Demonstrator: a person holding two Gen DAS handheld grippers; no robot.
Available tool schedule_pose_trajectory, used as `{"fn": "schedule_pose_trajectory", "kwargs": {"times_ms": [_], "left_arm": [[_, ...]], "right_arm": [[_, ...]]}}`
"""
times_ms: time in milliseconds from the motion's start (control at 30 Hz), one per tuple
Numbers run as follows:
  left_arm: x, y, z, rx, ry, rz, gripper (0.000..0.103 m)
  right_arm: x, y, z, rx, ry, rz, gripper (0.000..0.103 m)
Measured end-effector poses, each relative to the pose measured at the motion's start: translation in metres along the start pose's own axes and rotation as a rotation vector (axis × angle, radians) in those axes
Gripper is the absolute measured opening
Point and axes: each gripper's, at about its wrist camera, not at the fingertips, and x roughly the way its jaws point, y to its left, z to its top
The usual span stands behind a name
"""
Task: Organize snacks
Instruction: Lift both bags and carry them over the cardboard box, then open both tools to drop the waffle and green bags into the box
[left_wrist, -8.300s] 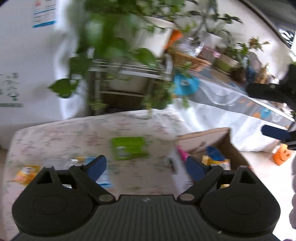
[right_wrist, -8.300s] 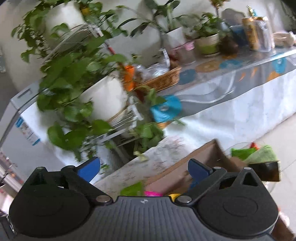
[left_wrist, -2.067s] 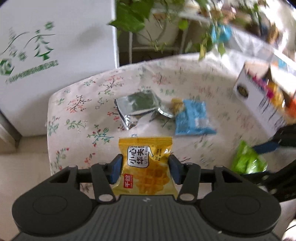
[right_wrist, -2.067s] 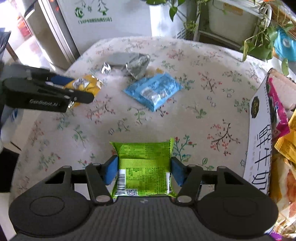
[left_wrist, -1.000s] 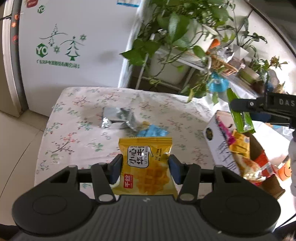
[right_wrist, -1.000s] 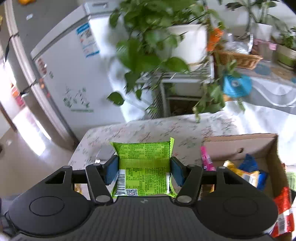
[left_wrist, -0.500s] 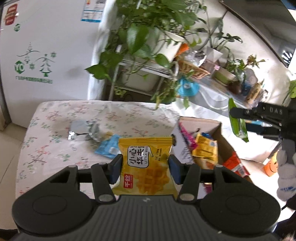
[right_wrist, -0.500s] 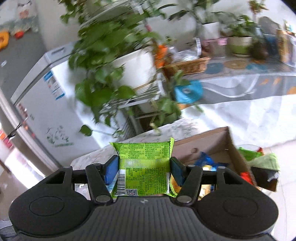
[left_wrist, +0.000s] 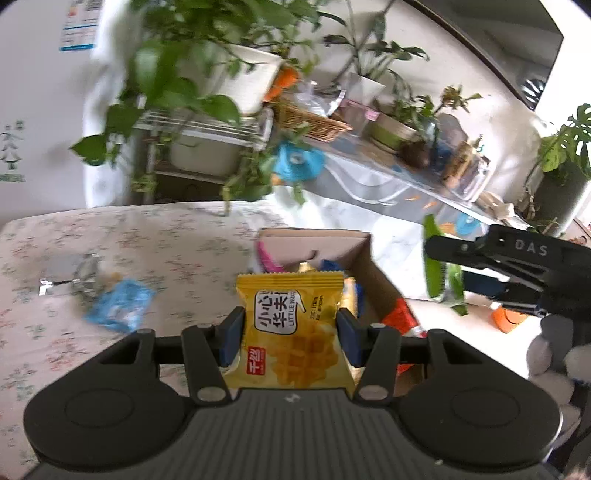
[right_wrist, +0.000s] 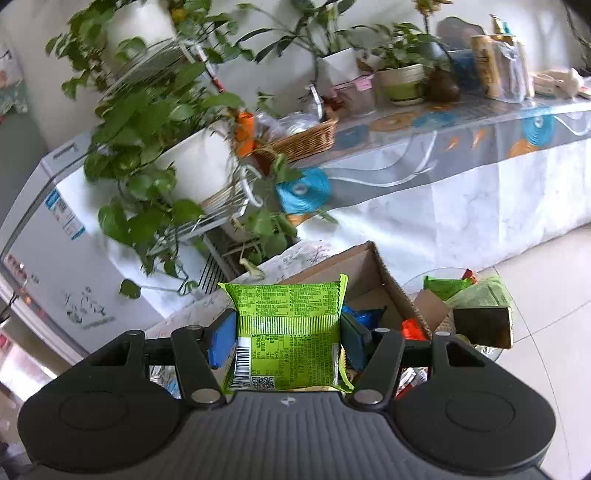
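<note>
The left tongs (left_wrist: 290, 338) clamp a yellow waffle packet (left_wrist: 291, 332) between their blue pads, holding it above the near edge of an open cardboard box (left_wrist: 364, 258) already holding several snacks. The right tongs (right_wrist: 288, 339) grip a green snack packet (right_wrist: 286, 332) the same way, above that box. In the left view the right tongs show at the far right, green packet edge-on. On the flowered counter (left_wrist: 177, 243) lie a blue packet (left_wrist: 118, 304) and a silver packet (left_wrist: 70, 275), close together.
</note>
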Motion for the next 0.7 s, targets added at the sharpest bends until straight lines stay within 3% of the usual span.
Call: {"fn": "schedule_pose_trajectory", "kwargs": {"times_ms": [200,700], "left_arm": [[0.023,-0.026,0.006,0.01,0.018,-0.031,0.052],[0.064,-0.062,0.014,0.058,0.062,-0.025,0.052]], "right_arm": [[-0.003,-0.012,0.002,0.061,-0.018,-0.023,0.066],[0.0,-0.021,0.005,0.11,-0.013,-0.104,0.066]]}}
